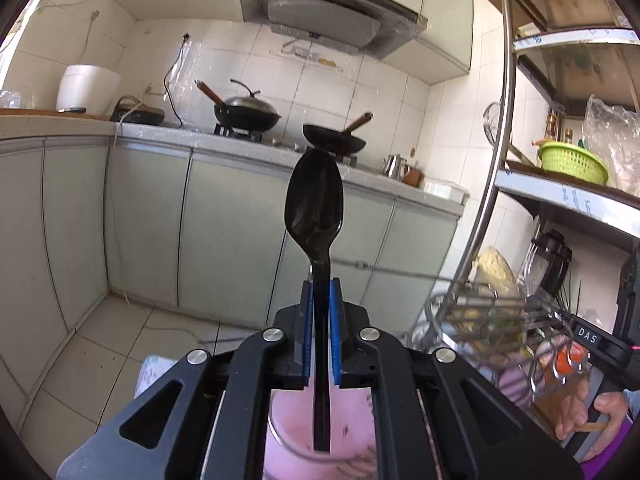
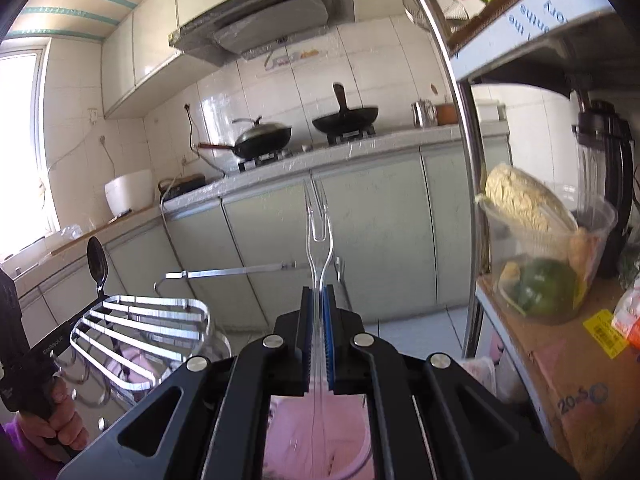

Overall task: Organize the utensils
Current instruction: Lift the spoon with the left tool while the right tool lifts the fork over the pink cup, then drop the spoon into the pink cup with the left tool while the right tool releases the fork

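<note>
Landmark: chrome wire utensil rack (image 2: pixel 140 332), low between both tools.
Left hand-held gripper (image 1: pixel 321 292): blue pads clamped on glossy black plastic spoon (image 1: pixel 314 204), bowl upright, left of rack.
Right hand-held gripper (image 2: pixel 319 296): closed on clear plastic two-pronged fork (image 2: pixel 318 220), upright, right of rack.

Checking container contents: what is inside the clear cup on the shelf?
The clear cup holds a pale dried noodle block above something green. Its bottom and far side cannot be made out.
</note>
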Demonstrator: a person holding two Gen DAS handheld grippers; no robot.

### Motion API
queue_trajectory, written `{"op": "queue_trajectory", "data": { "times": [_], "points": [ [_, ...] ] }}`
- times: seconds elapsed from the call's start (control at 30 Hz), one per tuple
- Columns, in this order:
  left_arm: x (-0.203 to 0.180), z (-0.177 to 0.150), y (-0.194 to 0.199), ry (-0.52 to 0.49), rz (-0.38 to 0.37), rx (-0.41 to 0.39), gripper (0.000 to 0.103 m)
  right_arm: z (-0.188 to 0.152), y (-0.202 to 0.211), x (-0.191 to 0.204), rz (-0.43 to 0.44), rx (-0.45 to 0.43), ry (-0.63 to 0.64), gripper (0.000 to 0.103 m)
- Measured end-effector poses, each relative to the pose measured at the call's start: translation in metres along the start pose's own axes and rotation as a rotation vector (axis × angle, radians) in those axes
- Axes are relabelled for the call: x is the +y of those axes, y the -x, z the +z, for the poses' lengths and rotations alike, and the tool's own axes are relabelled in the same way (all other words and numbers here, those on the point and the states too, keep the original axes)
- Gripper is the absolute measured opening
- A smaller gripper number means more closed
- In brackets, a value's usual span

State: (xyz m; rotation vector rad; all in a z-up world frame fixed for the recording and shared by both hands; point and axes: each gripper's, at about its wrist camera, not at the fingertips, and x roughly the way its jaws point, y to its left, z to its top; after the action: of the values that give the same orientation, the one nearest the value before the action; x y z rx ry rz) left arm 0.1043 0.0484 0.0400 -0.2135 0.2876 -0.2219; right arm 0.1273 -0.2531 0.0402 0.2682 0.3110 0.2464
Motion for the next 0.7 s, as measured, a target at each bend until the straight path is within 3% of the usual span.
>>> {"op": "queue_trajectory", "data": {
  "times": [0.23,0.37,0.43,0.5,0.7],
  "points": [
    [0.004,-0.015,-0.002,0.028,-0.002,0.136,0.007,-0.022,0.0,0.002,-0.037,0.117,0.006,0.005],
    [0.004,-0.016,0.001,0.024,0.018,0.157,0.008,-0.028,0.0,0.003,-0.053,0.17,0.016,0.006],
    [0.004,-0.015,0.001,0.022,0.027,0.174,0.016,-0.028,0.0,0.003,-0.052,0.184,0.021,0.009],
    [0.003,-0.014,0.002,0.021,0.029,0.187,0.028,-0.027,0.001,0.006,-0.052,0.198,0.031,0.02],
    [0.001,-0.012,0.016,-0.004,0.046,0.184,0.034,-0.025,0.015,0.009,-0.053,0.193,0.028,0.024]
  ]
}}
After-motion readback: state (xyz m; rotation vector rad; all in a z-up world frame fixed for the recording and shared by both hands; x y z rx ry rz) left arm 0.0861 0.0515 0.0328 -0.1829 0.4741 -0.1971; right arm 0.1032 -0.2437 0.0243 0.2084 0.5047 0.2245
